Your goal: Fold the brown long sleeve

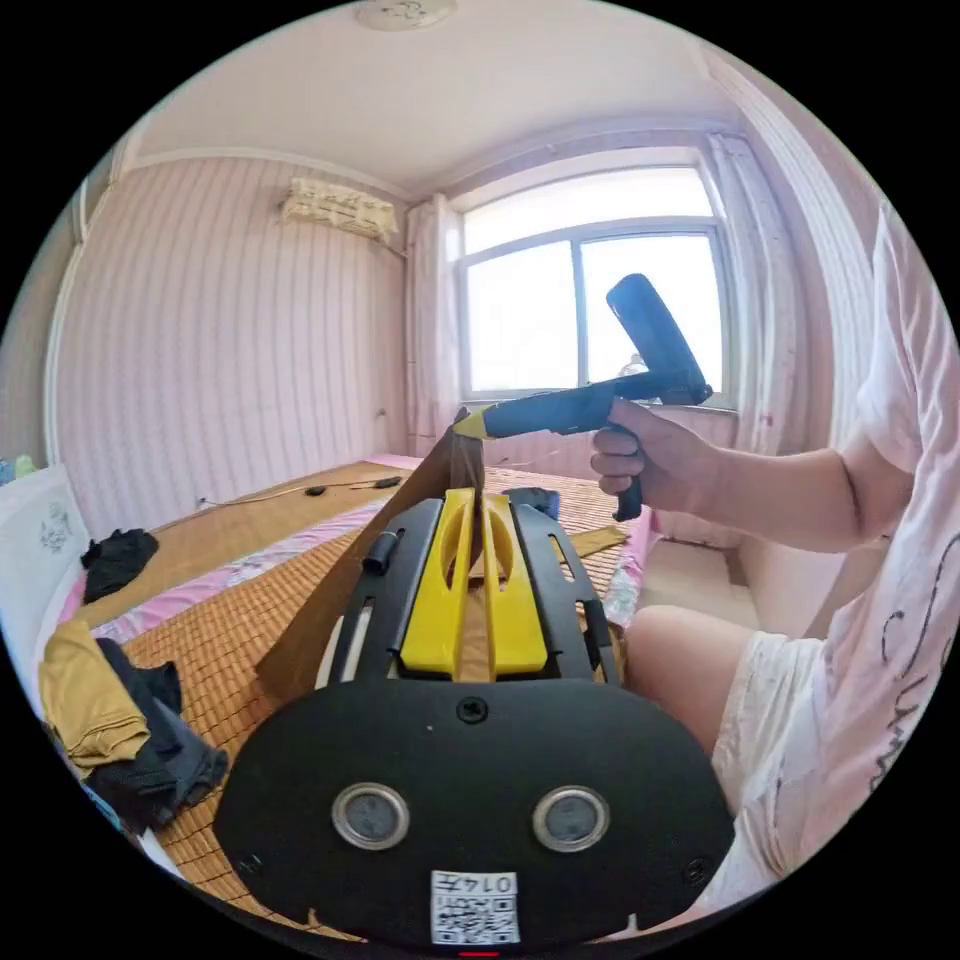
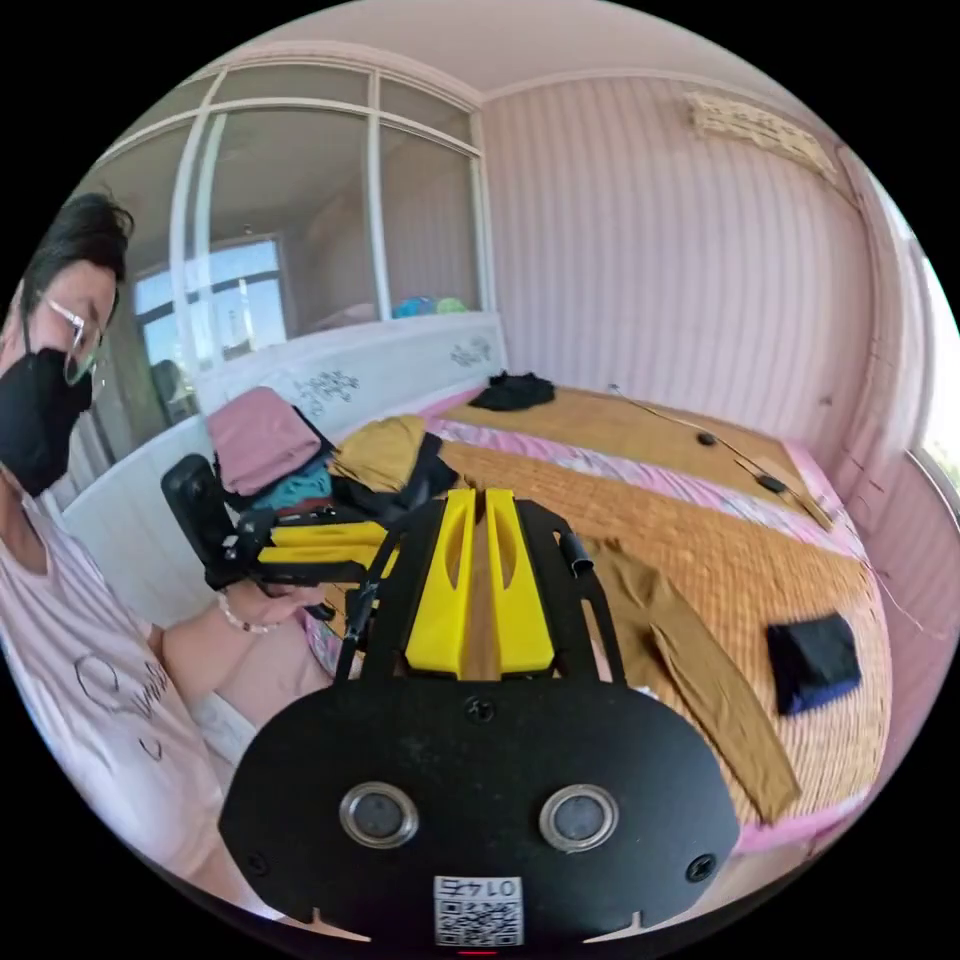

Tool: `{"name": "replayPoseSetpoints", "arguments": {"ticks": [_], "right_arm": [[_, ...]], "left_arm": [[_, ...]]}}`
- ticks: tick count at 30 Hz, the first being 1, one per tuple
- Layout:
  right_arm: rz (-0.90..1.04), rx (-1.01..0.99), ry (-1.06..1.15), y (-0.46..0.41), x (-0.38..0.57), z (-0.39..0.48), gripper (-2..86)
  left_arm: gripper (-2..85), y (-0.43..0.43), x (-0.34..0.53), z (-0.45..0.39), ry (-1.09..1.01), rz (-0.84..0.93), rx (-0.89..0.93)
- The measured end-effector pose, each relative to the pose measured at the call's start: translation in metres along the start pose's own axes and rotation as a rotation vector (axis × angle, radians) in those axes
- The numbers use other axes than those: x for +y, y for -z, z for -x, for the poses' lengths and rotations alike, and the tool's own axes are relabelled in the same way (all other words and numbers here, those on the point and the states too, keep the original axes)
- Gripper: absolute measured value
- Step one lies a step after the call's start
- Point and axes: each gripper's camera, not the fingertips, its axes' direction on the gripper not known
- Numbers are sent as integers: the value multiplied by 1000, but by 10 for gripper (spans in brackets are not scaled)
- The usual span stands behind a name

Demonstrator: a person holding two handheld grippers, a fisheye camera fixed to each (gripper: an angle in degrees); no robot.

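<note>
1. Left claw (image 1: 474, 505), frame centre, pinches the lifted brown long sleeve (image 1: 340, 590).
2. Right claw (image 2: 478, 520) pinches it too; a sleeve trails lower right on the bed (image 2: 760, 570).
3. Likely light and floppy; best gripped at seams.

A bedroom in a home is lying around me. A wide bed (image 2: 700, 560) is taking up most of the floor, with a woven mat (image 1: 230, 640) over pink sheets. Striped pink wallpaper (image 1: 220, 340) is running up to the ceiling. Daylight is coming through a big window (image 1: 590, 310) hung with curtains (image 1: 430, 320). Clothes (image 1: 110, 720) are sitting heaped by the white headboard (image 2: 370, 375).
</note>
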Motion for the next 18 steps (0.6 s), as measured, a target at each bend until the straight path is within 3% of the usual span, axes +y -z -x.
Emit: {"name": "replayPoseSetpoints", "arguments": {"ticks": [6,11,18], "right_arm": [[442,57,-252,-58,133,-80,-1],[441,-20,-335,-75,154,-108,-1],[384,54,-280,-53,142,-132,2]], "left_arm": [[-10,-123,43,-61,-7,396,242],[-10,-157,52,-70,19,527,292],[-1,-175,4,-62,24,447,343]]}}
